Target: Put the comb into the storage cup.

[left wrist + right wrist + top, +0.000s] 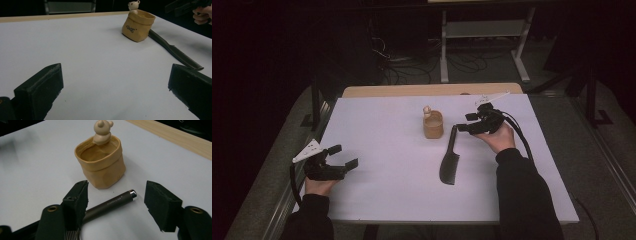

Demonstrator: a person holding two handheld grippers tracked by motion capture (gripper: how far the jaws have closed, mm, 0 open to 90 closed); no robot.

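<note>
Left gripper (343,156): nearest to us in the high view, at the table's near left corner, we hold it low over the sheet with its jaws spread wide and bare white surface between them (its own view shows the two black pads far apart at the bottom corners).
Left hand (318,186): it grips the tool from behind, dark sleeve coming in at the bottom edge, a cable looping off to the left.
Table (387,190): a white sheet covers most of it, with a strip of pale wood showing along the far edge.
Comb (448,160): black, lying flat right of centre, its toothed end toward us and its slim handle running away toward the cup.
Comb handle (110,203): in the right gripper view we see a dark metallic shaft with faint lettering and a silver tip, lying between the two pads; the left pad sits right against it, the right pad stands clear (so we read no clamp on it).
Right gripper (463,123): farther back on the right side, pointing left at the handle's far end, jaws partly apart.
Right hand (497,137): behind that tool, cable trailing down the right.
Cup (433,125): a tan, bag-shaped holder, upright just beyond the handle tip.
Bear figure (427,110): a small cream bear perched at the cup's far rim.
</note>
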